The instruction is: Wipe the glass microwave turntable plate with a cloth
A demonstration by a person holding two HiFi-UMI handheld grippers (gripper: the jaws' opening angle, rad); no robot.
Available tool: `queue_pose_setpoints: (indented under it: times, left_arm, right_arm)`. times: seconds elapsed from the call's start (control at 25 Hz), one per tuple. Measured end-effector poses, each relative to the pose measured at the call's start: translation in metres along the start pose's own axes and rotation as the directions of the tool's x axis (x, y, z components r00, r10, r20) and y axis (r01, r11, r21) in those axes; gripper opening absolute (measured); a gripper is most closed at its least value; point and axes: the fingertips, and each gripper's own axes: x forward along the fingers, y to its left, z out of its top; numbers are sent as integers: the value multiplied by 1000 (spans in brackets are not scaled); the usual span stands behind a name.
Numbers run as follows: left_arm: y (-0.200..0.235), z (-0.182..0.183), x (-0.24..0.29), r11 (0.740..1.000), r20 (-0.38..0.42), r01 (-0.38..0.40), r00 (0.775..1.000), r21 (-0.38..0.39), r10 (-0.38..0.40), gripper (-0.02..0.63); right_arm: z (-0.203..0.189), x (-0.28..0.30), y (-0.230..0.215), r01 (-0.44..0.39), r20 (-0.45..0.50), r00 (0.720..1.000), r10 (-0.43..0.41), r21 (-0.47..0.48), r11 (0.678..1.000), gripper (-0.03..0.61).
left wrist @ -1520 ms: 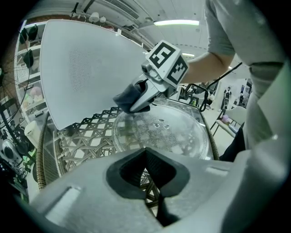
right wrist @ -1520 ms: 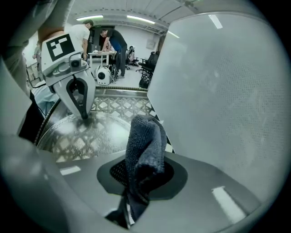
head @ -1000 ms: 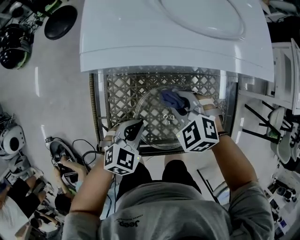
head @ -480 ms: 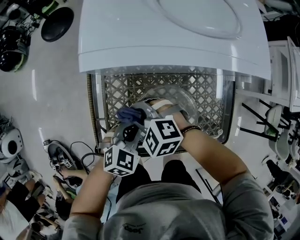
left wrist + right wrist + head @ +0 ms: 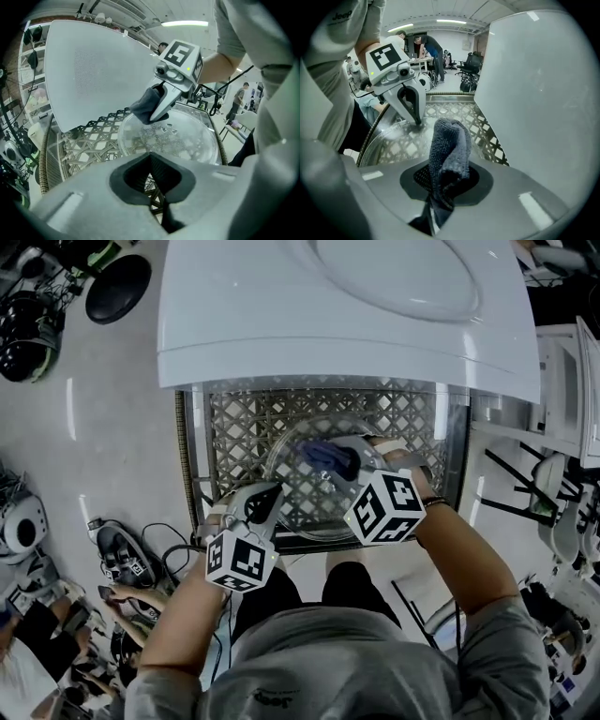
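Low and left of centre in the head view, the left gripper (image 5: 266,495) is pinched shut on the near rim of the glass plate (image 5: 302,501). Just to its right, the right gripper (image 5: 345,461) clamps a dark cloth (image 5: 322,454) against the plate's upper part. The plate lies on a lattice table (image 5: 234,423), with a white appliance (image 5: 347,324) filling the top of the frame.

The clear round glass plate (image 5: 197,140) looked smooth and glossy, and it was beaded with wet drops near its middle. The dark blue-grey cloth (image 5: 447,145) pinched in my right tongs (image 5: 445,187) was a nubbly, matt terry weave. My left tongs (image 5: 154,187) had a matt grey plastic shell and black ribbed rubbery pads. The woven lattice bench (image 5: 234,427) looked like dull, rough wicker. The big white panel (image 5: 347,315) was smooth with a soft sheen, likely plastic.
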Motion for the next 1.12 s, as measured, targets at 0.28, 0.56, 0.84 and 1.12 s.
queue_pose_setpoints:
  times: [0.28, 0.56, 0.84, 1.12]
  left_arm:
    - [1, -1, 0, 1000, 1, -1, 1000, 0, 1, 3]
    - [1, 0, 1, 1000, 5, -4, 1000, -1, 4, 3]
    - [0, 0, 0, 1000, 1, -6, 1000, -2, 6, 3]
    - [-1, -2, 0, 998, 11, -37, 999, 42, 37, 3]
  right_arm:
    - [-63, -34, -13, 51, -123, 991, -43, 58, 997, 67]
    - [-81, -44, -18, 77, -157, 986, -63, 86, 993, 67]
    - [-16, -29, 6, -67, 41, 997, 64, 84, 994, 67]
    - [85, 13, 40, -347, 278, 905, 322, 42, 937, 67]
